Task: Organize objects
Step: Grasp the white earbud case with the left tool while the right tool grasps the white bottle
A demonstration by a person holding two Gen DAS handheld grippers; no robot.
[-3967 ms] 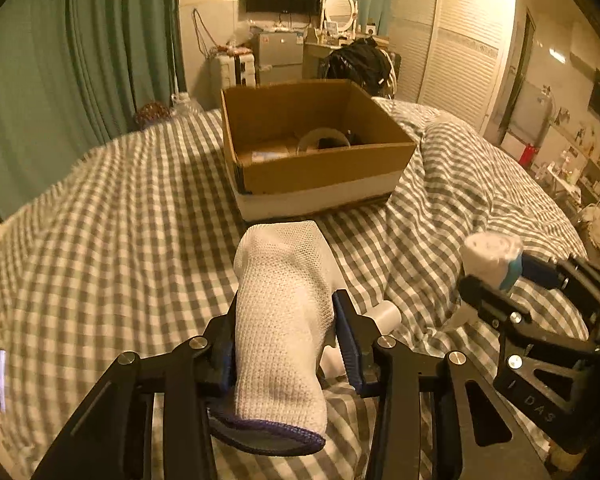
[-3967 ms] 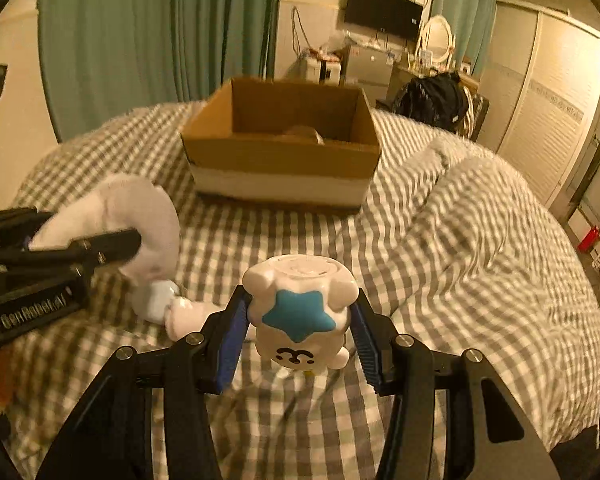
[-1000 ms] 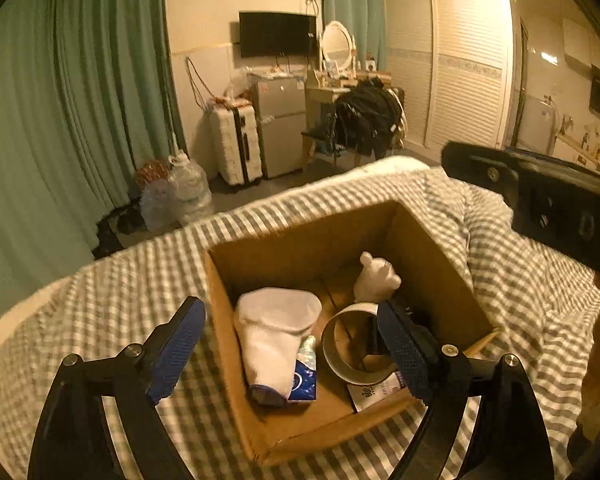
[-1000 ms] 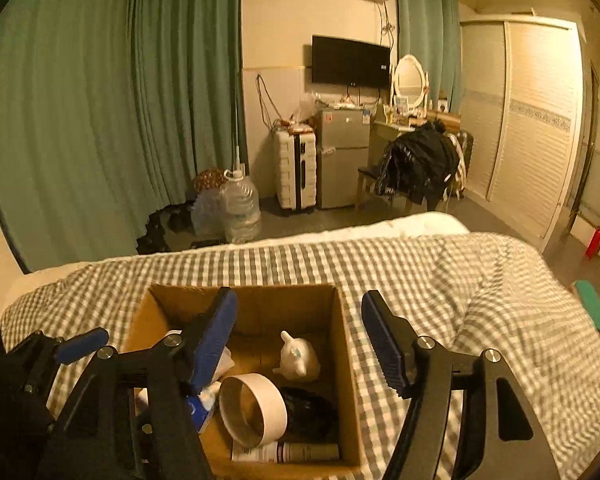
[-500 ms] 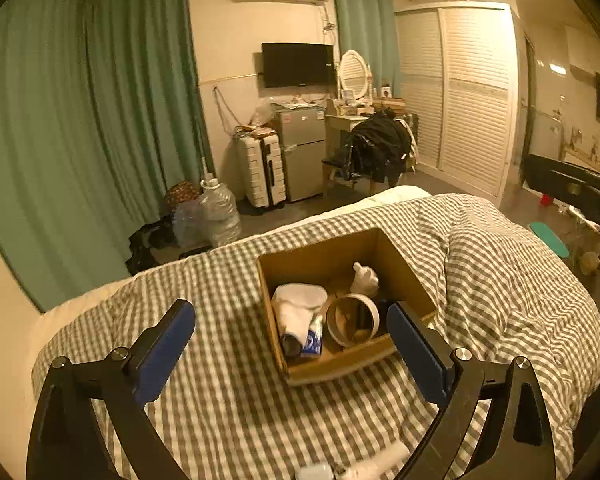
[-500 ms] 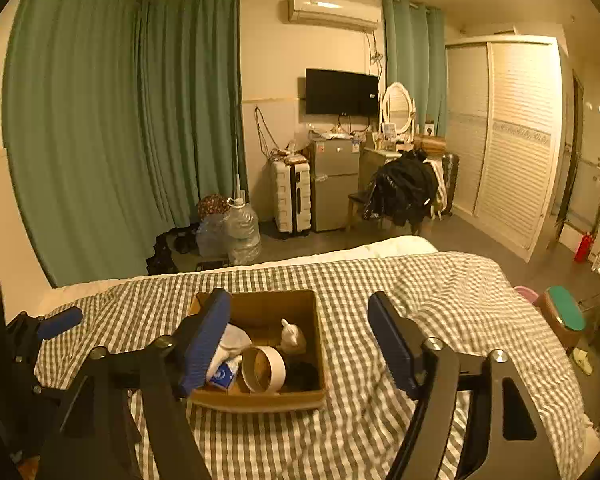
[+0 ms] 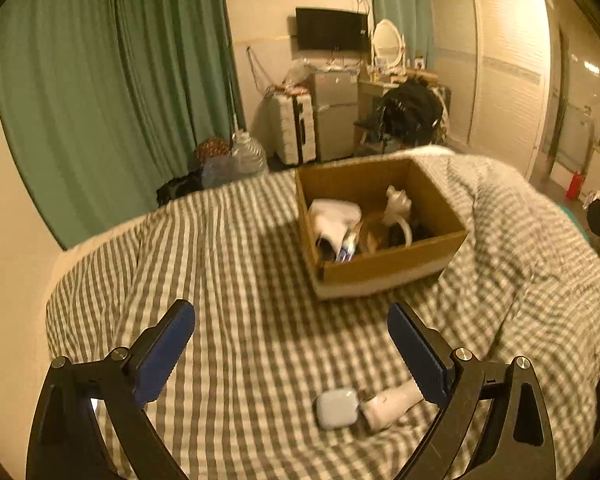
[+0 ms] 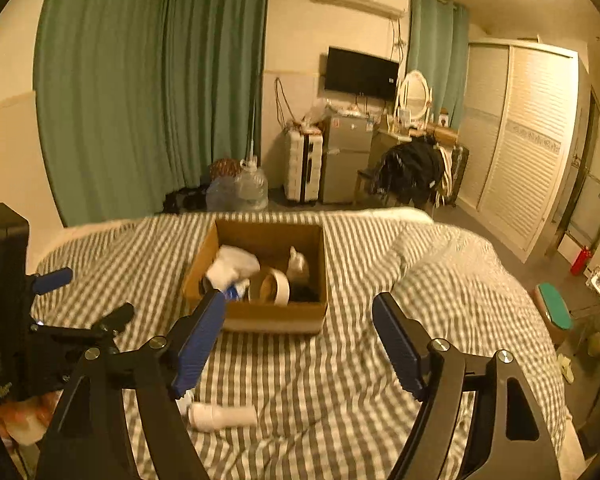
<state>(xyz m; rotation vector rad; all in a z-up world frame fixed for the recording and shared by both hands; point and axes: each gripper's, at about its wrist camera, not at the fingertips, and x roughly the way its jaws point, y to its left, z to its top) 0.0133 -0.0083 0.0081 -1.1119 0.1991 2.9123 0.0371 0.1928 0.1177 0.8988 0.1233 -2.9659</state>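
Observation:
A cardboard box (image 7: 392, 268) (image 8: 274, 314) stands on the checked bed and holds a white sock (image 7: 334, 218) (image 8: 232, 266), a white figurine (image 7: 396, 200) (image 8: 298, 262), a tape roll (image 8: 270, 286) and other items. A small white case (image 7: 336, 408) and a white tube (image 7: 388, 402) (image 8: 224, 416) lie on the bed close in front of me. My left gripper (image 7: 292, 354) is open and empty above the case and tube. My right gripper (image 8: 298, 346) is open and empty, short of the box. The left gripper also shows at the left of the right wrist view (image 8: 76, 304).
The checked bedspread (image 7: 240, 280) covers the bed, bunched into a ridge at the right (image 8: 440, 256). Green curtains (image 8: 152, 80), a suitcase (image 8: 302, 168), a water jug (image 8: 252, 188) and a chair with black clothes (image 8: 412, 172) stand beyond the bed.
Both grippers let go of the sock and the figurine, which now lie in the box. Both have pulled back from the box and the left one has come down over the case and tube.

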